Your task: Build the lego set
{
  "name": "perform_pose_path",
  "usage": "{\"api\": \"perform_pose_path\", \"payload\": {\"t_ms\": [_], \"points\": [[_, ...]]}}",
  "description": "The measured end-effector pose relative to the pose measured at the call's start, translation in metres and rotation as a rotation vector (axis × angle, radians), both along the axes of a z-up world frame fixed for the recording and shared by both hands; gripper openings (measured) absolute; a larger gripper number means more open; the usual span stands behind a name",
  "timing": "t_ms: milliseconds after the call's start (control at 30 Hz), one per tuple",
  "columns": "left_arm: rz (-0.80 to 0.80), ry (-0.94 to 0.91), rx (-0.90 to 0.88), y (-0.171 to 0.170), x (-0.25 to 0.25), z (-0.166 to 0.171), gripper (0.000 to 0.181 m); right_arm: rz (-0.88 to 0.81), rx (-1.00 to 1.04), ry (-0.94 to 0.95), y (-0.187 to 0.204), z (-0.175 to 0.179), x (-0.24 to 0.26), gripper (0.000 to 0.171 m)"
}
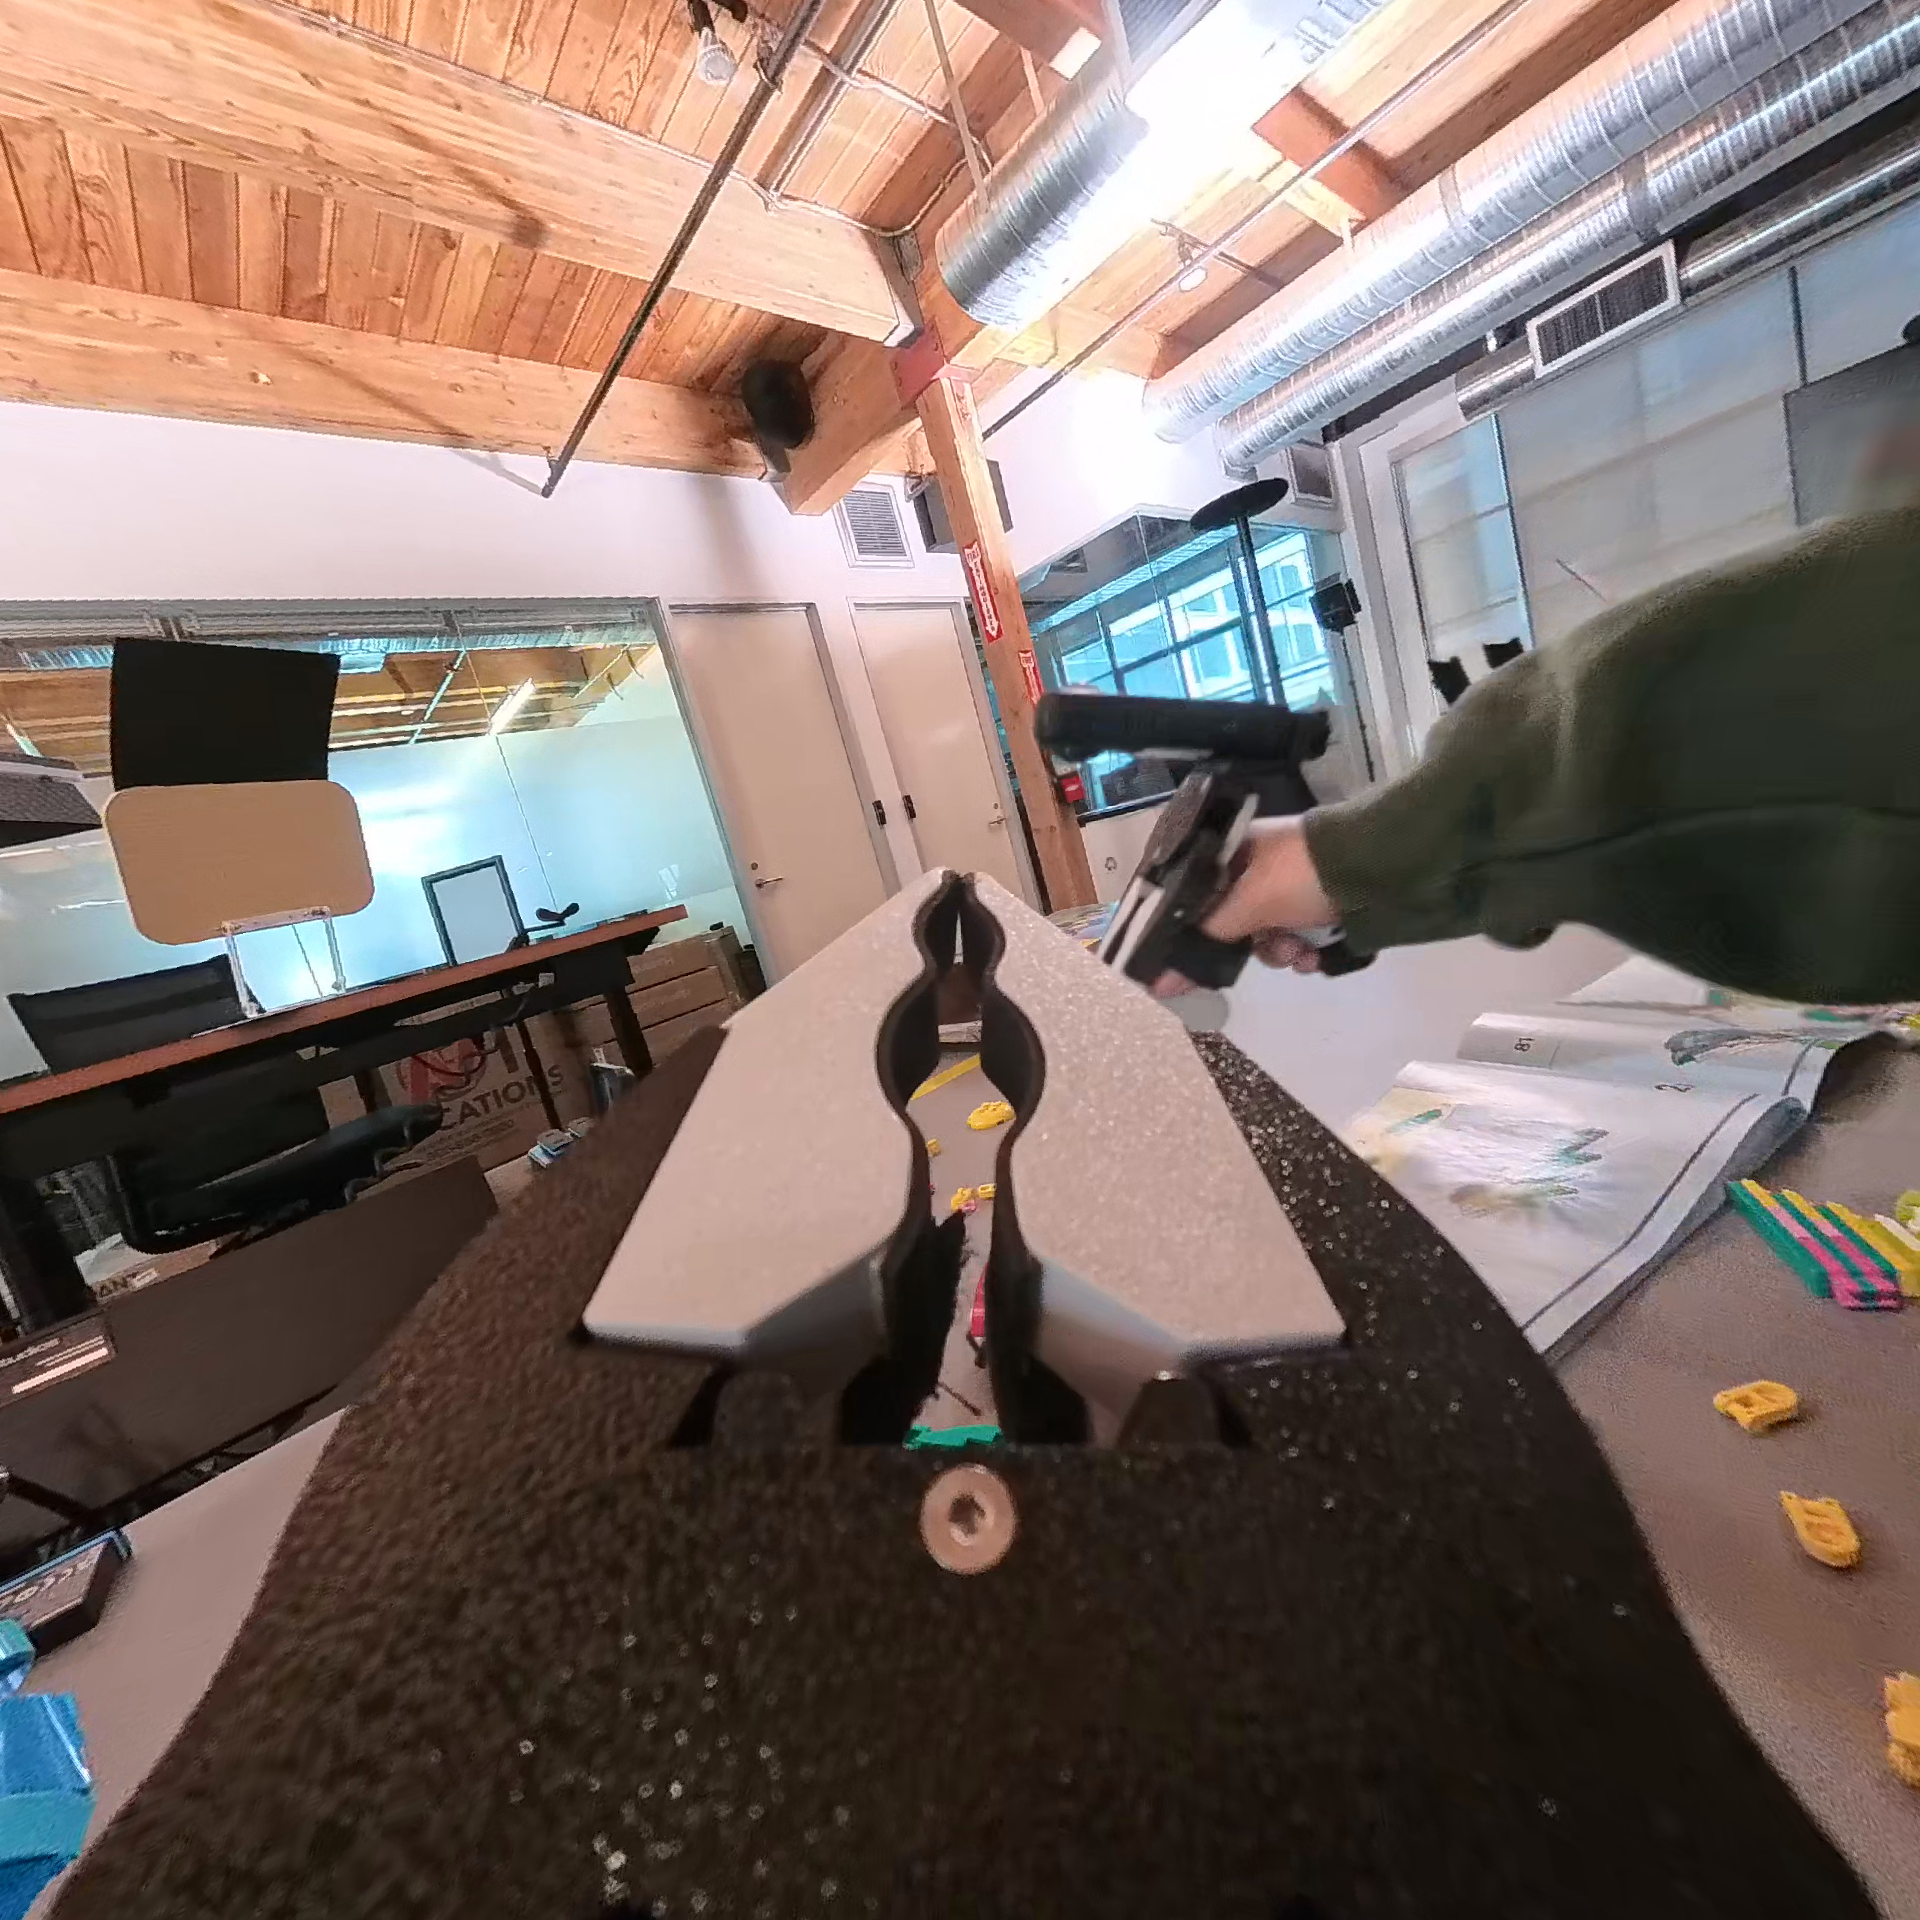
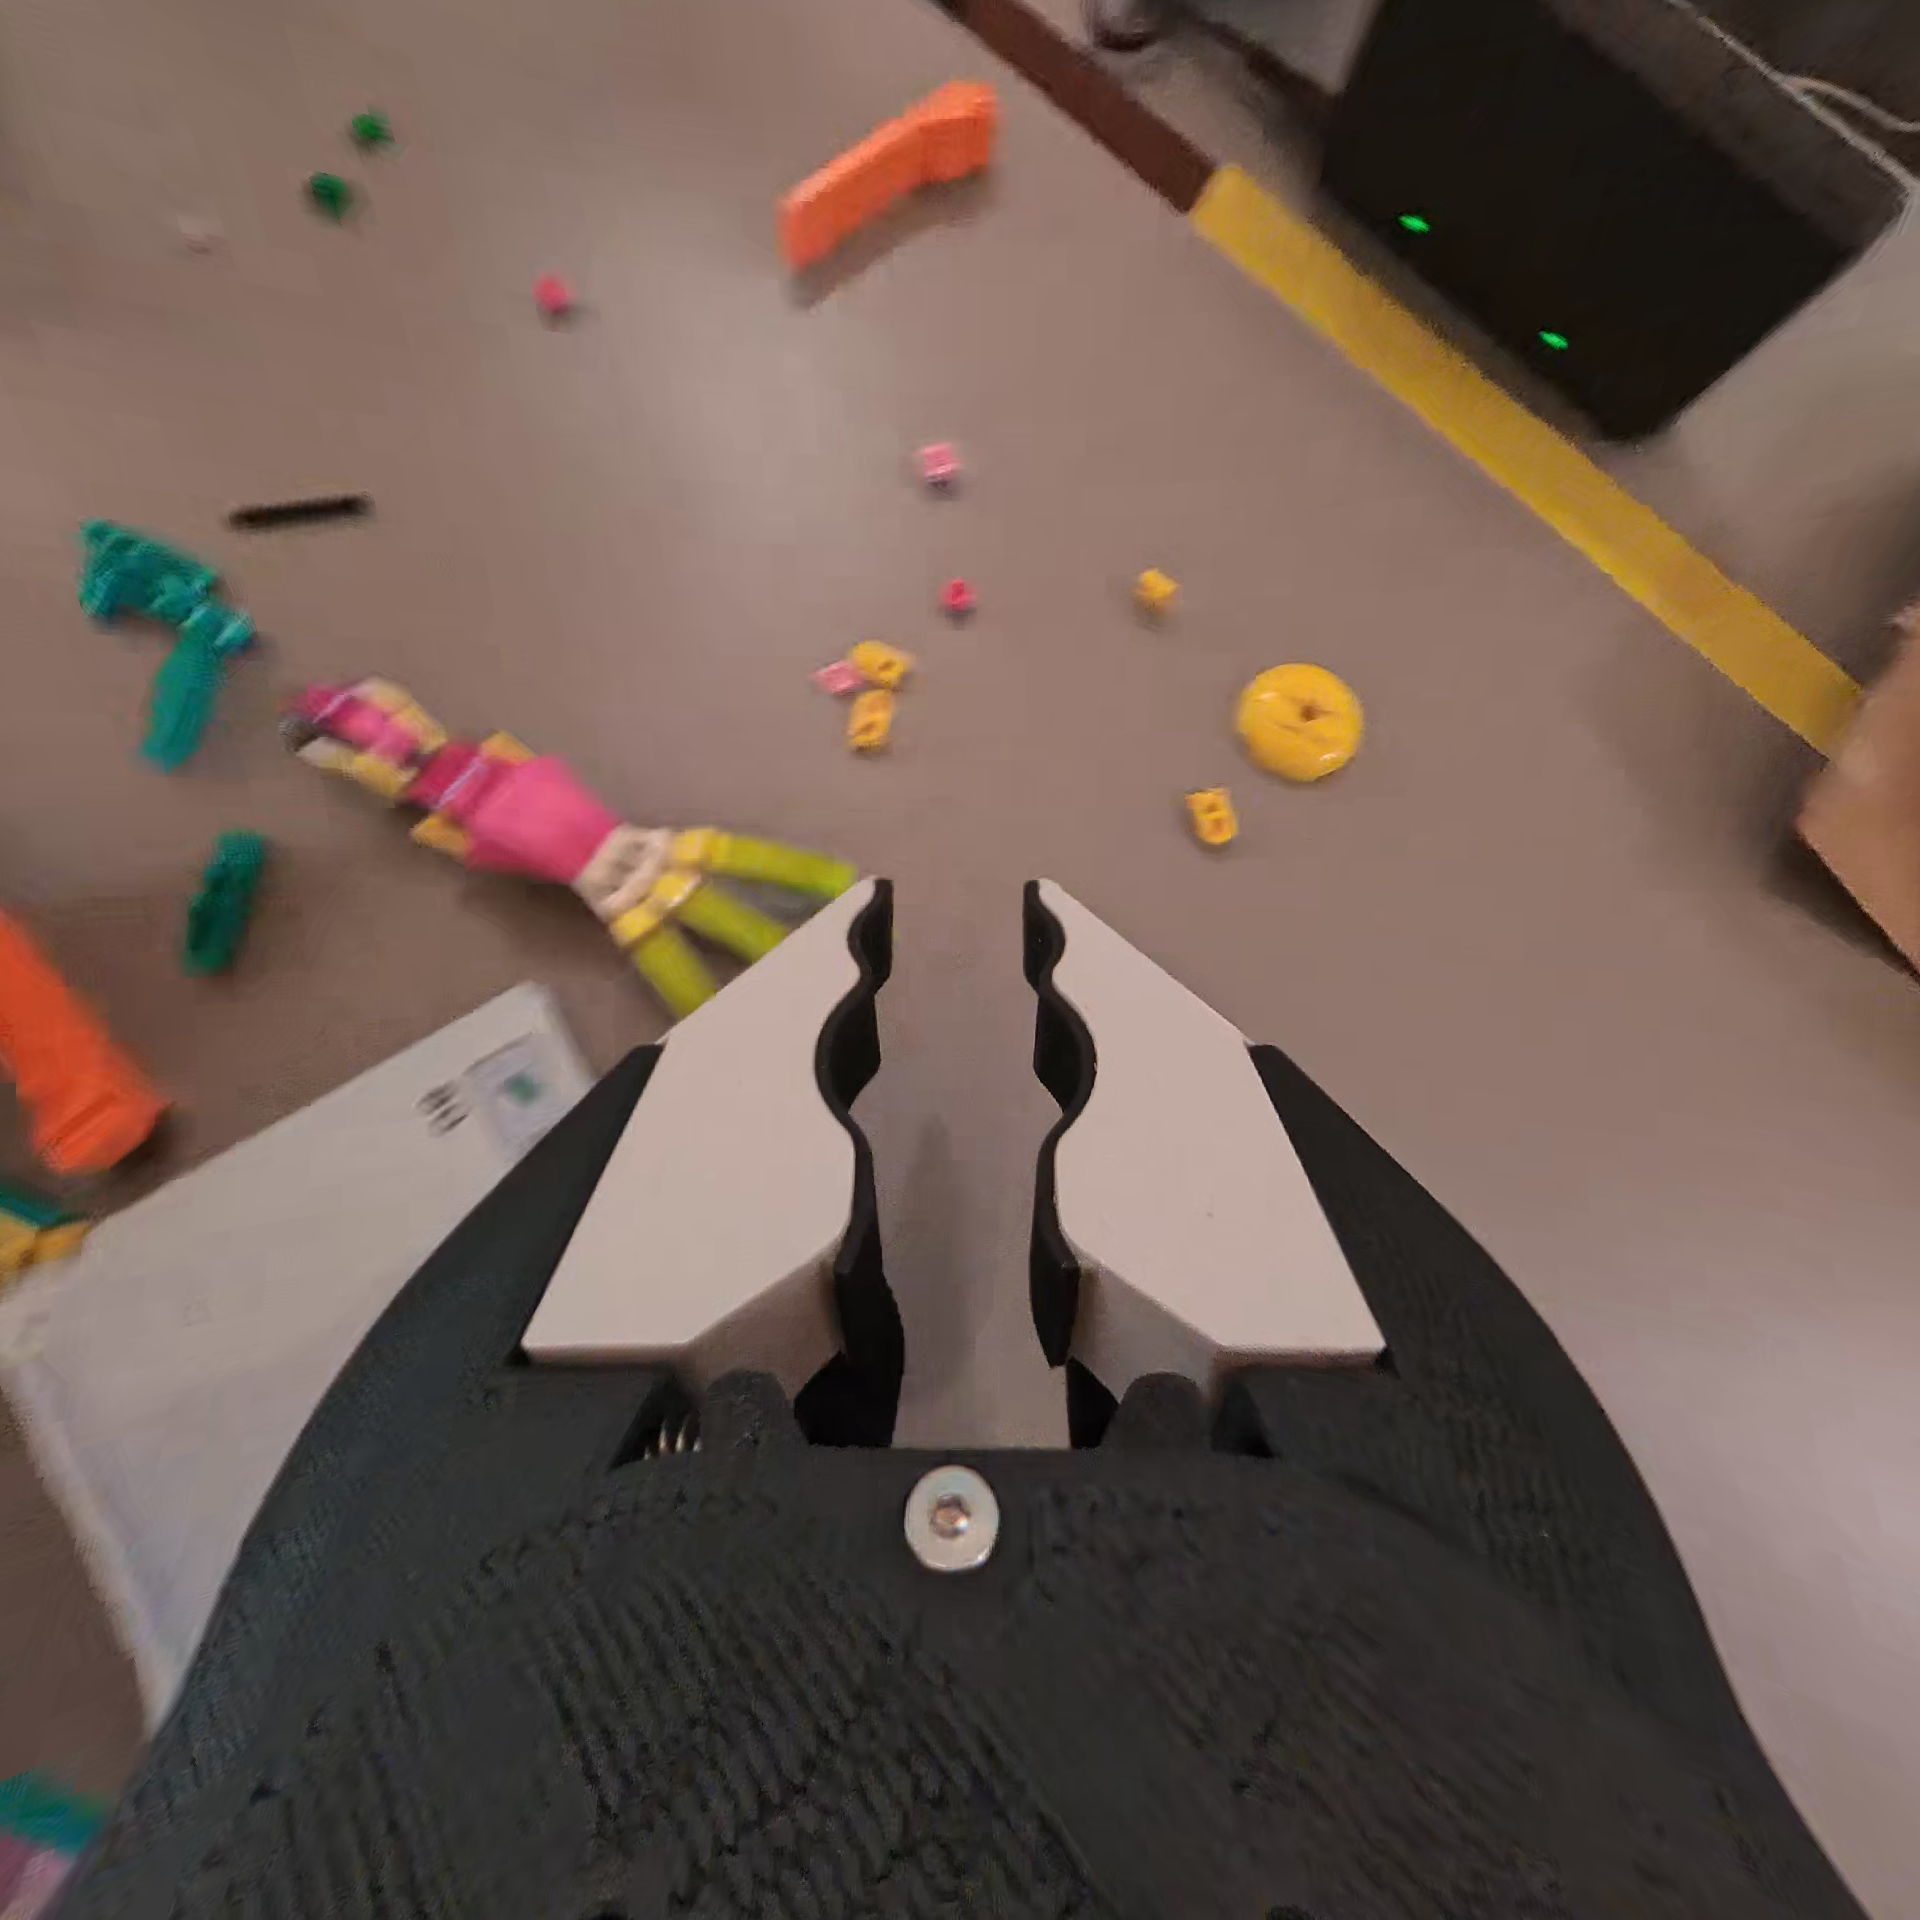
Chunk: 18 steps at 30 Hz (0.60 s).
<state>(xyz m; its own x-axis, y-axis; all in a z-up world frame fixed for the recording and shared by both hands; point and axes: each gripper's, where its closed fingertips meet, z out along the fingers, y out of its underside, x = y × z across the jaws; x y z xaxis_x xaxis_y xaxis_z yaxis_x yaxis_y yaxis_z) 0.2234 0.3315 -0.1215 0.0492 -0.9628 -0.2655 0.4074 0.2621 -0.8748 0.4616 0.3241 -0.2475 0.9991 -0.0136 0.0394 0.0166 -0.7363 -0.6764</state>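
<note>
The left gripper (image 1: 958, 883) has its fingers closed and empty, while the right gripper (image 2: 957, 894) hovers parted, empty, above the surface (image 2: 675, 416).

We can spot print on the open instruction booklet (image 1: 1558, 1174), a cardboard box (image 1: 499, 1091) under the desk (image 1: 312, 1023), red signs (image 1: 980, 592) on the wooden post (image 1: 1029, 790), and a black card (image 1: 52, 1366) far left.

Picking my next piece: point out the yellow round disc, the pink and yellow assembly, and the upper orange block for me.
yellow round disc (image 2: 1299, 722): right wrist view, its top face near the centre hole.
pink and yellow assembly (image 2: 530, 816): right wrist view, its pink middle body.
orange block (image 2: 883, 171): right wrist view, middle of its long side.
</note>
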Motion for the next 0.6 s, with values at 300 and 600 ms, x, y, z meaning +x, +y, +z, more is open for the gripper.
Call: {"api": "perform_pose_path", "payload": {"t_ms": [300, 600], "points": [[-0.002, 0.009, -0.004, 0.001, 0.002, -0.002, 0.000, -0.015, 0.028, 0.075, 0.032, -0.030, 0.058, 0.032], [-0.003, 0.024, 0.002, 0.001, 0.005, -0.005, 0.000, 0.069, -0.026, 0.023, 0.029, -0.045, 0.061, 0.007]]}}
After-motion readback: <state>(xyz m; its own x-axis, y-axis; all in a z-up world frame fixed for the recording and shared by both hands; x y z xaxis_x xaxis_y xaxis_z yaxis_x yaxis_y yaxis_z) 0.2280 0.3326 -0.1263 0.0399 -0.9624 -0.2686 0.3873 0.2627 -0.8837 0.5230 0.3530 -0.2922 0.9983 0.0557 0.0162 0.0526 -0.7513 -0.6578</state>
